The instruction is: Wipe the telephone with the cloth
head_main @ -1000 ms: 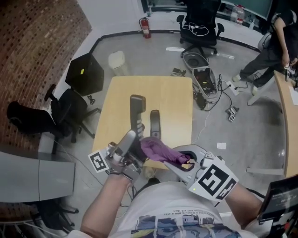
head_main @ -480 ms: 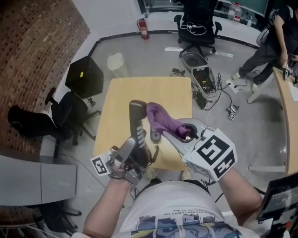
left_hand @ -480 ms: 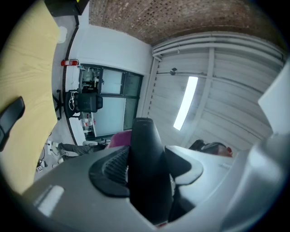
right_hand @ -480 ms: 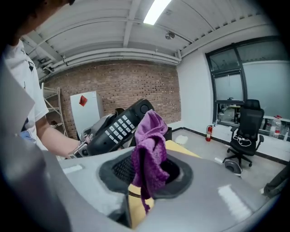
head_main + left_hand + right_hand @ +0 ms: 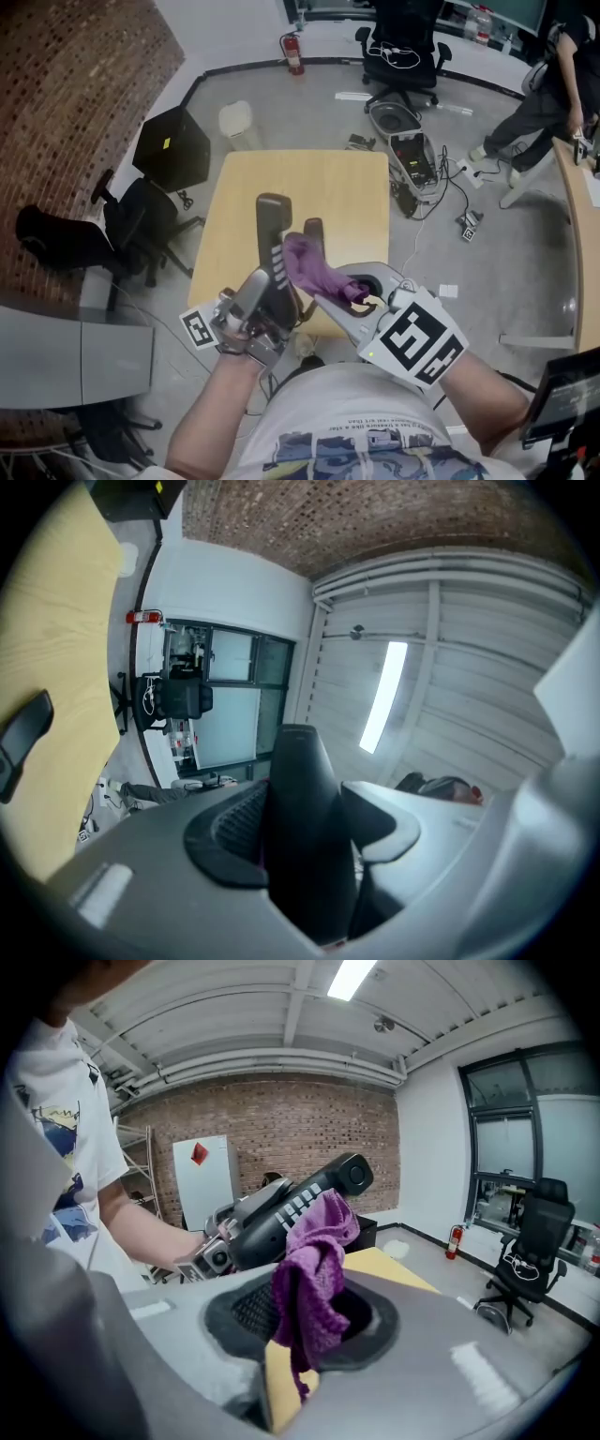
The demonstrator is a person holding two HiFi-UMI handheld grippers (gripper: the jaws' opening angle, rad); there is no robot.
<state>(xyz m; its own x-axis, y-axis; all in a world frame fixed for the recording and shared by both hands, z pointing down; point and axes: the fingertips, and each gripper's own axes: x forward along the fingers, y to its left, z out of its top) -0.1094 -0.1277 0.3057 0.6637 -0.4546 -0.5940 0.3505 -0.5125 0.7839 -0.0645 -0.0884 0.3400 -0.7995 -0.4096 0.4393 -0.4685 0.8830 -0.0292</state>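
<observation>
The telephone handset [image 5: 271,232] stands clamped by its lower end in the left gripper [image 5: 272,295], whose jaws are closed on the dark body, so its long axis runs up and away from that gripper, raised above the desk [image 5: 347,187] rather than lying on it. The right gripper [image 5: 349,292] is the nearer tool for the wipe: its jaws are pinched on the purple cloth [image 5: 311,266], and the free bunch of cloth lies just to the right of the handset, pressed against or touching its keypad face about midway along. From the right gripper view the handset slants from lower left to upper right behind the cloth, so a stroke probably has to follow that slant. The left forearm comes in low with the gripper angled upward; the right gripper points slightly downward and inward across the body. A dark piece, probably the cradle [image 5: 315,230], sits on the desk beyond.
</observation>
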